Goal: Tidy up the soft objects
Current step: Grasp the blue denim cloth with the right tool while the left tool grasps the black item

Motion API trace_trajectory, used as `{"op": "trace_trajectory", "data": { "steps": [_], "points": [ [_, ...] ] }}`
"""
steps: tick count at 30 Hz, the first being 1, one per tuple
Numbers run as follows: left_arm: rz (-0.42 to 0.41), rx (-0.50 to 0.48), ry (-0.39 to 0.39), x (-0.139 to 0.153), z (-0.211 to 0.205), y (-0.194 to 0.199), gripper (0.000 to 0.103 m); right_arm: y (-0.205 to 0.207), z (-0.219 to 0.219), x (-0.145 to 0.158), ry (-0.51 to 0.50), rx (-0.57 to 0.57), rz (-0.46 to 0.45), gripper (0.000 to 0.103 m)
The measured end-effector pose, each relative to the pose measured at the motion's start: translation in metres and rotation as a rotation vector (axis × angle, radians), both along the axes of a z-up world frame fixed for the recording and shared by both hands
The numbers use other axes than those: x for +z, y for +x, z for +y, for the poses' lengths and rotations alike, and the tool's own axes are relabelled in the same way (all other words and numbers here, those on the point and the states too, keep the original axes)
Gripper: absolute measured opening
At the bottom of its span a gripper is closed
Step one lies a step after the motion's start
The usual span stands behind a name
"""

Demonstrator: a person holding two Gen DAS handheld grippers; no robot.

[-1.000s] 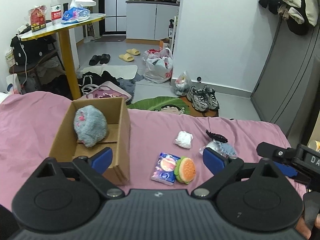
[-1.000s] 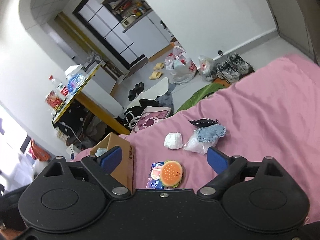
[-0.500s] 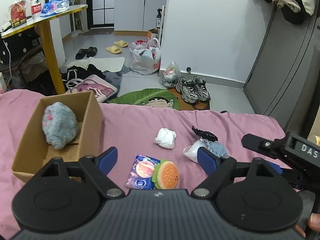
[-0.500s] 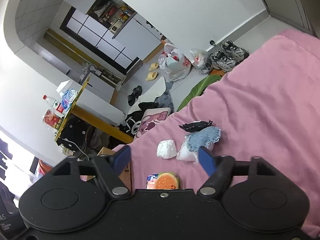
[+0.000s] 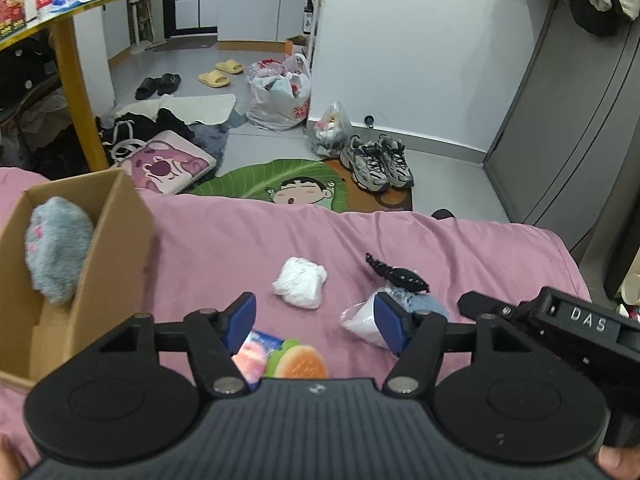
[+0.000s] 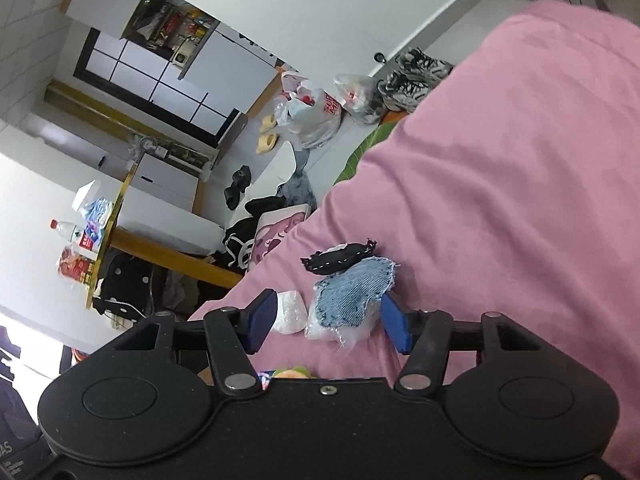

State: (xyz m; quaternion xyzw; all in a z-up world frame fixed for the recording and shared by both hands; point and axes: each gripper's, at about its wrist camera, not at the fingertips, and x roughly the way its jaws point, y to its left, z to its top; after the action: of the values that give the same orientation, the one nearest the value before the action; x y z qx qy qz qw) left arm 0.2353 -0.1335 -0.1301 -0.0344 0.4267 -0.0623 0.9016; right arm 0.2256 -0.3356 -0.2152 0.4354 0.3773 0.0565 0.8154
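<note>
- Both tongs are closing, neither clenched on anything yet: my left gripper (image 5: 316,320) has the burger toy (image 5: 300,362) low between its blue pads, untouched; my right gripper (image 6: 326,322) has the bagged denim piece (image 6: 352,294) between its pads, also untouched.
- Burger toy lies on the pink bedsheet (image 5: 248,236), touching a printed packet (image 5: 252,350). I judge the pads must straddle the toy alone, or the packet comes up with it.
- Denim piece sits on crinkly clear plastic (image 6: 344,332), a black fabric piece (image 6: 340,258) just behind. Best to pinch fabric and plastic together; plastic alone will likely slip.
- White wad (image 5: 300,282) lies apart in mid-sheet; leave for a later pass.
- Cardboard box (image 5: 108,264) stands at left on the bed, grey plush (image 5: 56,248) already inside. Room remains beside it, so that is presumably the drop point.
- Soft things squash: close gently, lift straight.
</note>
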Motion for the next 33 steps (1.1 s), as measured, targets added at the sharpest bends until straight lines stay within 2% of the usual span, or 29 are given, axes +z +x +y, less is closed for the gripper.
{"op": "trace_trajectory", "data": {
  "steps": [7,14,18,21,24,29,33],
  "points": [
    [0.028,-0.020,-0.009,-0.016,-0.019,0.032,0.058,0.015,-0.002,-0.019,0.020,0.015,0.043,0.055],
    [0.073,-0.048,-0.022,-0.034,-0.036,0.060,0.058,0.027,-0.005,-0.041,0.073,0.028,0.089,0.055],
    [0.077,-0.053,0.012,-0.042,-0.046,0.073,0.058,0.030,-0.004,-0.050,0.101,0.035,0.100,0.052],
    [0.116,-0.061,-0.029,-0.051,-0.051,0.083,0.059,0.033,-0.002,-0.052,0.105,0.051,0.098,0.046],
    [0.140,-0.073,-0.034,-0.058,-0.058,0.089,0.059,0.032,-0.004,-0.055,0.120,0.048,0.105,0.042],
    [0.226,-0.079,-0.081,-0.075,-0.061,0.097,0.058,0.029,-0.009,-0.060,0.143,0.034,0.114,0.036],
    [0.301,-0.058,-0.163,-0.087,-0.056,0.101,0.057,0.025,-0.013,-0.061,0.143,0.034,0.117,0.030]
  ]
}}
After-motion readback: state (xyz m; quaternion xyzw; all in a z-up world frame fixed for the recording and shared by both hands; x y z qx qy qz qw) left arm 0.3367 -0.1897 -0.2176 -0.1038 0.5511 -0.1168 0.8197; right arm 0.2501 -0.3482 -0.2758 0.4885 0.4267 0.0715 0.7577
